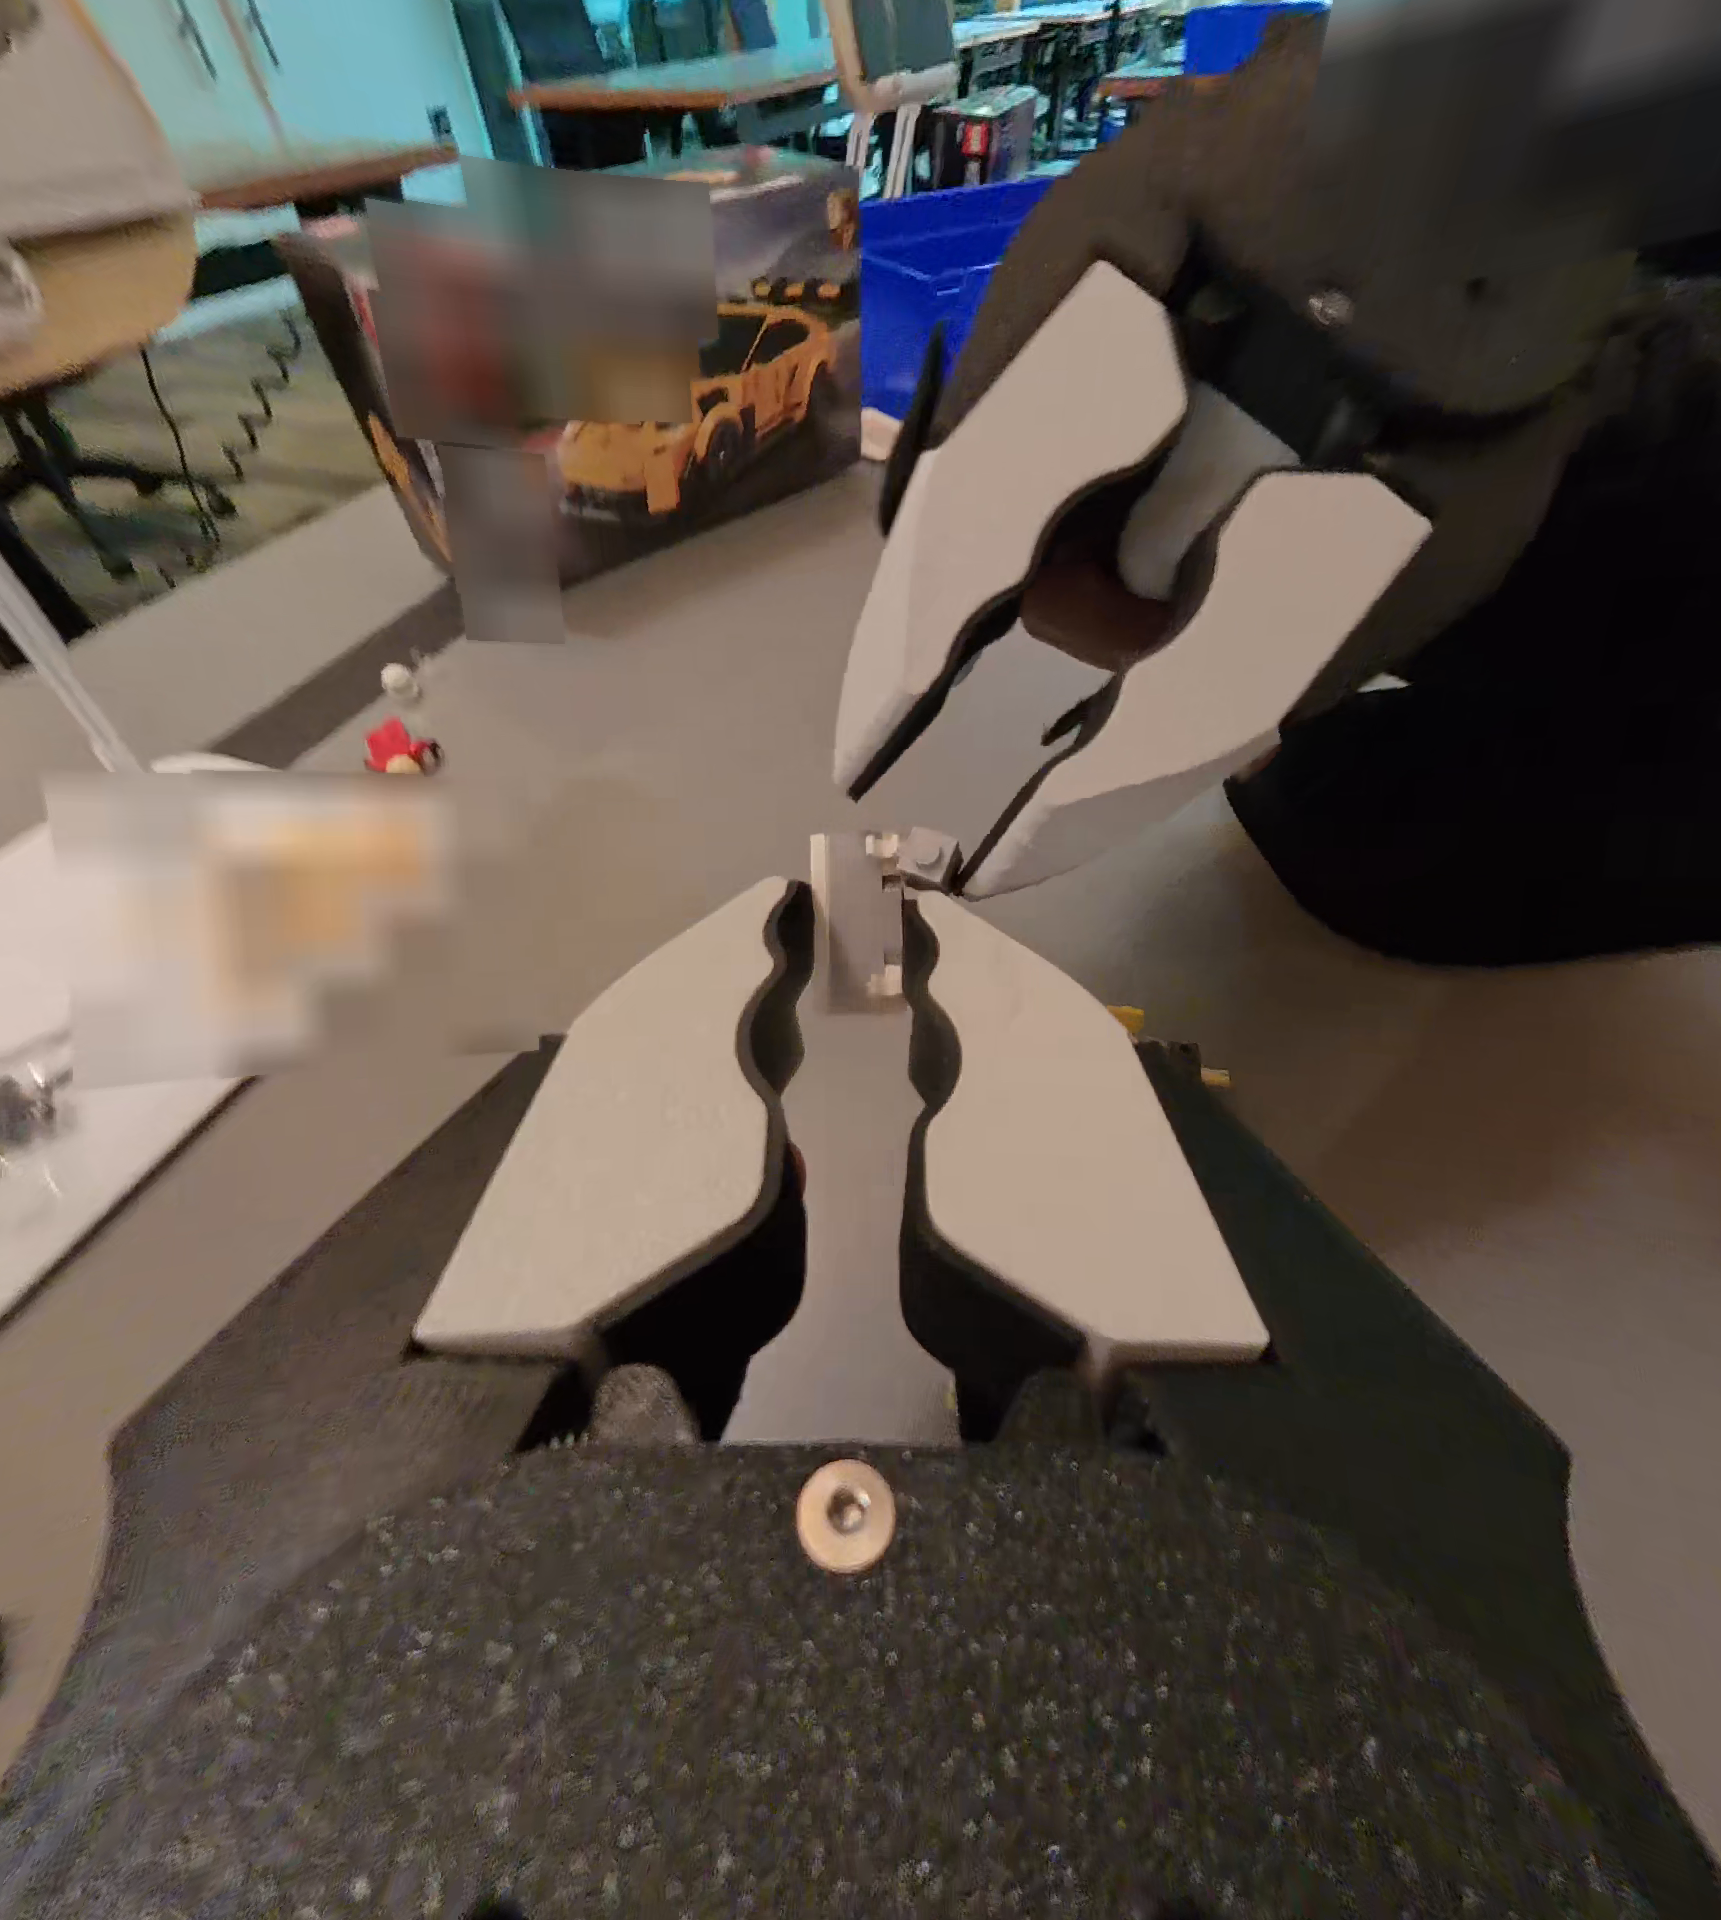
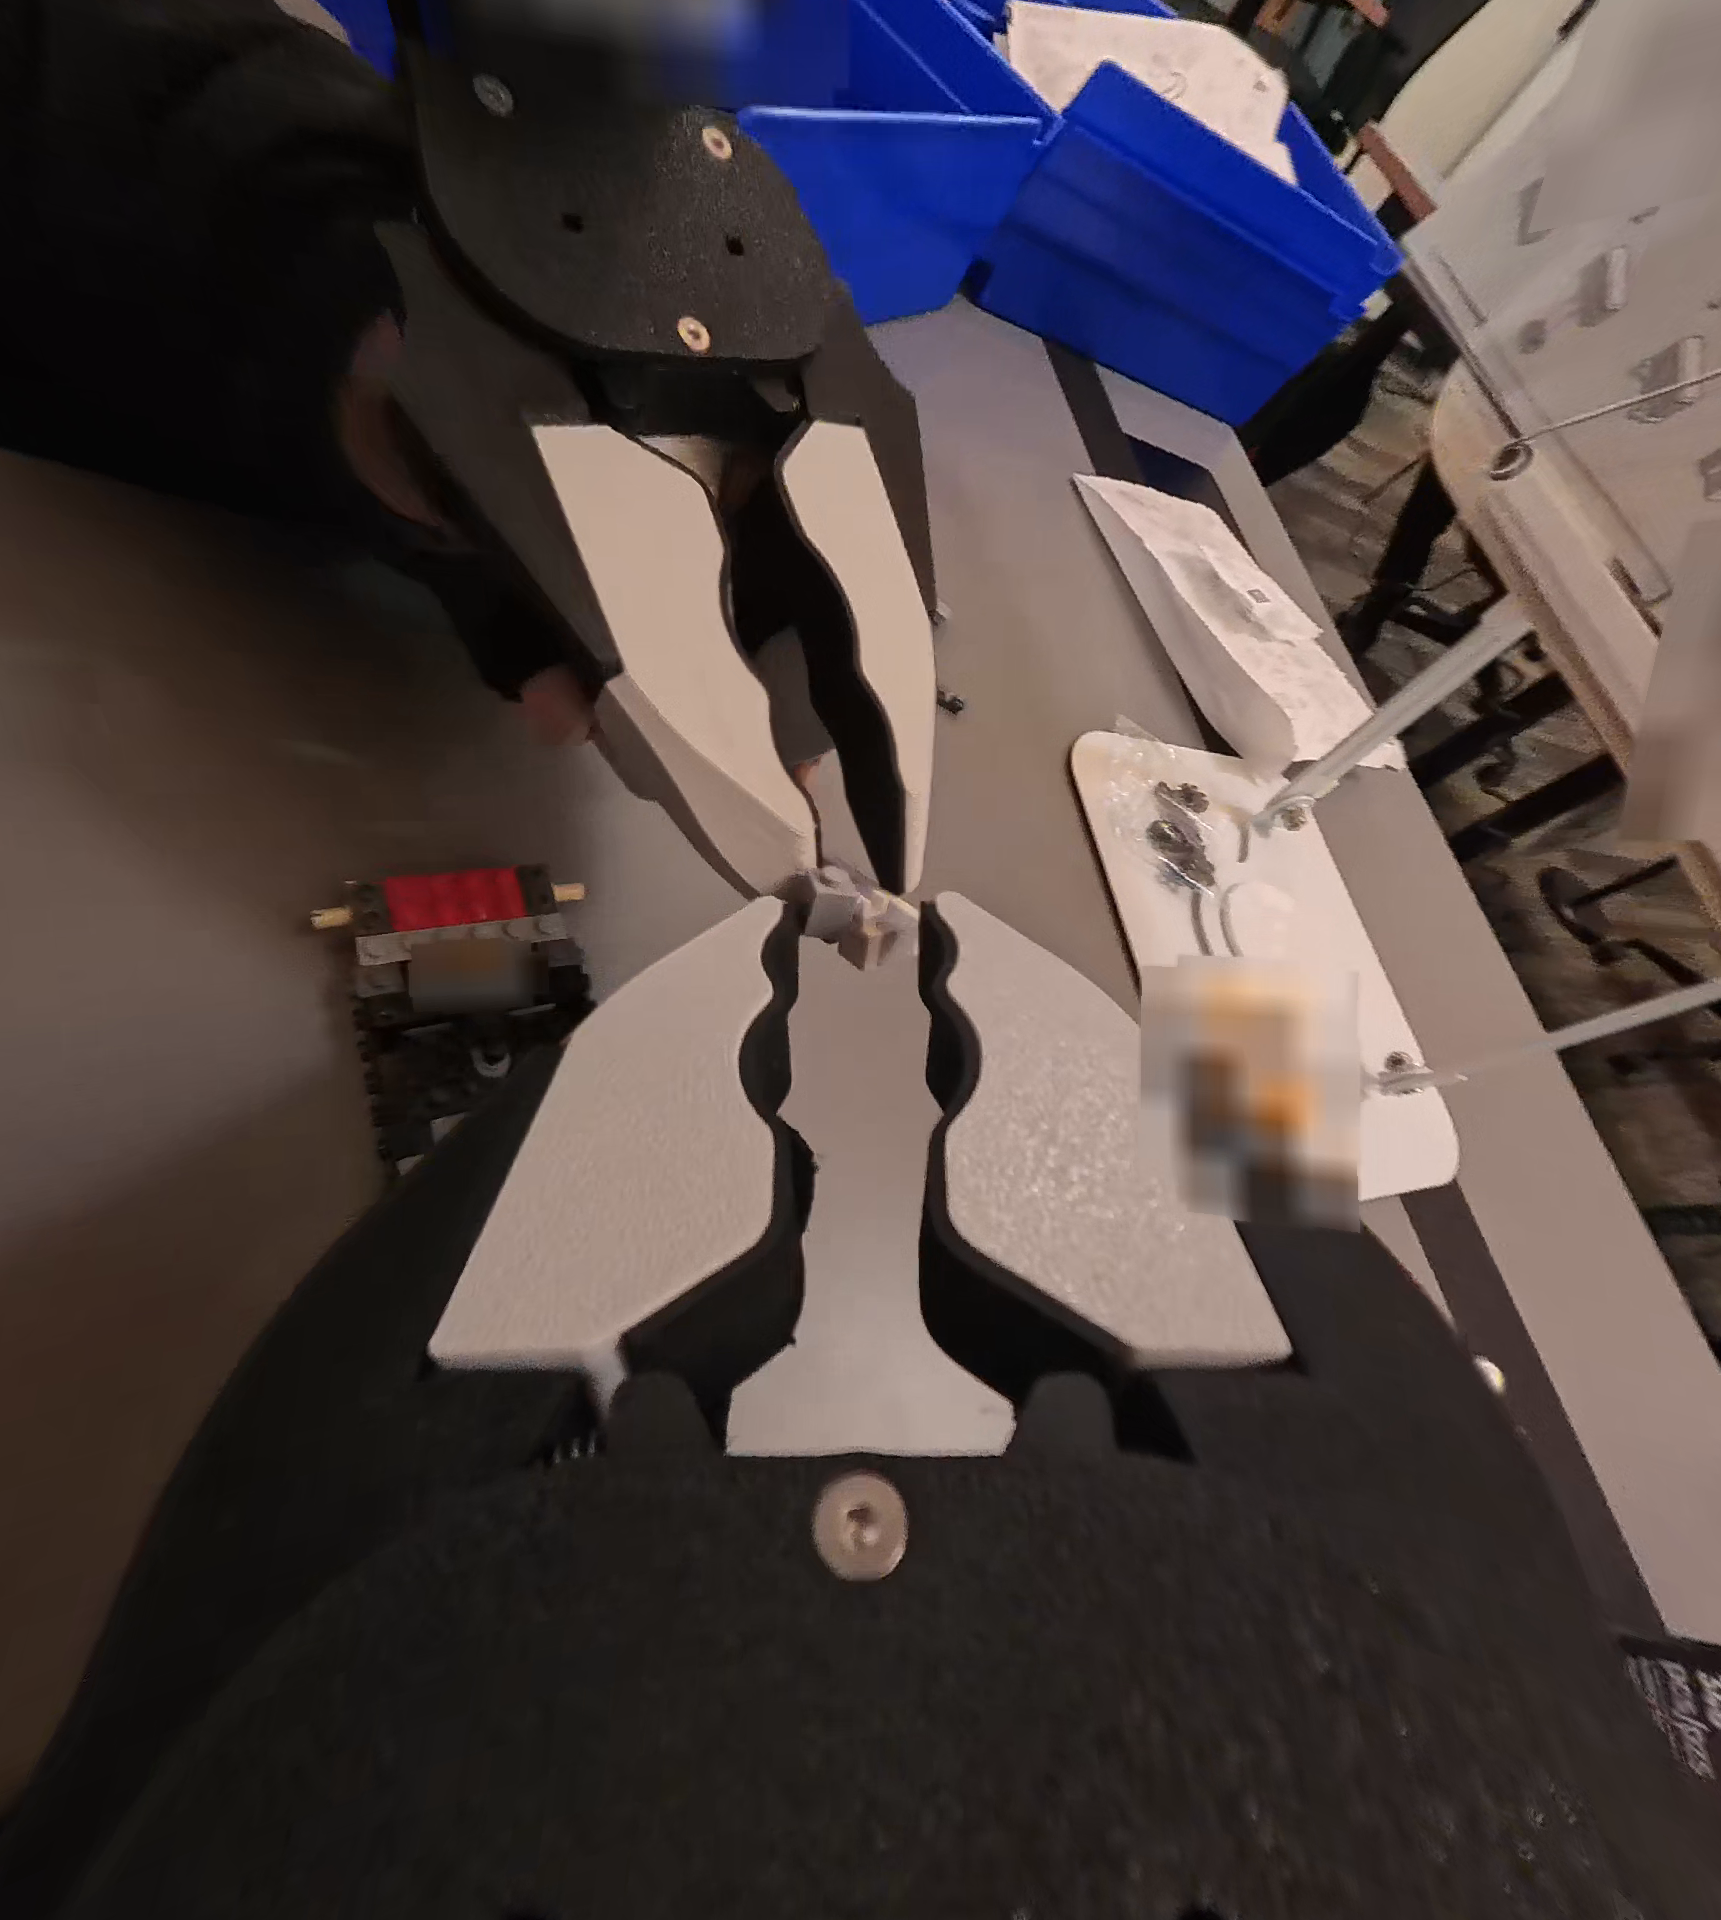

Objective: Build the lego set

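Note:
My left gripper (image 1: 858, 899) is shut on a flat grey Lego plate (image 1: 851, 935) with small white pins, held above the grey table. My right gripper (image 1: 910, 840) comes in from the upper right with its jaws apart. Its lower fingertip (image 1: 1001, 873) touches a small grey brick (image 1: 929, 857) at the plate's top corner. In the right wrist view the grey assembly (image 2: 845, 920) sits between my right gripper's (image 2: 853, 914) spread tips, and the left gripper (image 2: 856, 873) pinches it from above.
A partly built black model with a red top (image 2: 461, 956) stands on the table at the left. A white tray (image 2: 1334, 914) holds bags of parts. Blue bins (image 2: 1147, 208), an instruction sheet (image 2: 1220, 603) and a Lego box (image 1: 731, 395) stand farther off. Only a small space, under 4 cm, lies between the two pairs of fingers.

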Motion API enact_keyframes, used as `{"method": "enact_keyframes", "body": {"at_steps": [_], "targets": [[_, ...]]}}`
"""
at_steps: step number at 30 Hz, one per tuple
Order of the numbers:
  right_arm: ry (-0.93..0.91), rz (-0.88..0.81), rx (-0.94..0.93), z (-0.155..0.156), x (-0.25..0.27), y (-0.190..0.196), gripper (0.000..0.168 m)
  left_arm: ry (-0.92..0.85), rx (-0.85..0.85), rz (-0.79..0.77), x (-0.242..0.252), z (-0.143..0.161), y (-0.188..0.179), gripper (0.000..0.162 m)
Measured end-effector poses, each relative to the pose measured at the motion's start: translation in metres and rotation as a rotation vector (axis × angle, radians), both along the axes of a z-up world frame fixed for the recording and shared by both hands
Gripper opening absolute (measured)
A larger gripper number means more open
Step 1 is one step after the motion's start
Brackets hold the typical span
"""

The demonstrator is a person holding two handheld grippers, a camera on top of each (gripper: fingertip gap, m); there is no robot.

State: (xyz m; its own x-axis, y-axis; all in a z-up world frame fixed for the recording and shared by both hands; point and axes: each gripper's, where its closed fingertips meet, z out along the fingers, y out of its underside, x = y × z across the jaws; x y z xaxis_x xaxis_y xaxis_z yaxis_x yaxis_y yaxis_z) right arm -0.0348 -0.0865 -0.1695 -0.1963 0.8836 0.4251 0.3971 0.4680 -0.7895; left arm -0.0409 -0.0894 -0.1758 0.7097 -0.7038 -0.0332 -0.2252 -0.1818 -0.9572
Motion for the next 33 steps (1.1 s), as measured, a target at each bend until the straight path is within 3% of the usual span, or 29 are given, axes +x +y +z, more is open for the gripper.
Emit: {"method": "enact_keyframes", "body": {"at_steps": [4,11,16,22,30,33], "targets": [[-0.014,-0.027,0.03,-0.006,-0.002,0.003,0.016,-0.139,-0.184,0.035,-0.001,-0.01,0.004,0.016],[-0.111,-0.012,-0.145,-0.017,-0.002,0.005,0.012,-0.512,-0.542,0.014,0.003,-0.021,0.003,0.017],[-0.112,-0.016,-0.177,-0.018,-0.004,0.006,0.011,-0.742,-0.71,-0.013,0.005,-0.021,0.002,0.016],[-0.125,-0.016,-0.168,-0.02,-0.007,0.006,0.009,-0.852,-0.784,-0.019,0.004,-0.025,0.005,0.016],[-0.105,-0.018,-0.172,-0.018,-0.011,0.006,0.01,-0.834,-0.765,0.006,0.0,-0.03,0.011,0.016],[-0.057,-0.061,-0.258,-0.015,-0.016,0.005,0.012,-0.817,-0.741,0.021,-0.001,-0.03,0.013,0.016]]}}
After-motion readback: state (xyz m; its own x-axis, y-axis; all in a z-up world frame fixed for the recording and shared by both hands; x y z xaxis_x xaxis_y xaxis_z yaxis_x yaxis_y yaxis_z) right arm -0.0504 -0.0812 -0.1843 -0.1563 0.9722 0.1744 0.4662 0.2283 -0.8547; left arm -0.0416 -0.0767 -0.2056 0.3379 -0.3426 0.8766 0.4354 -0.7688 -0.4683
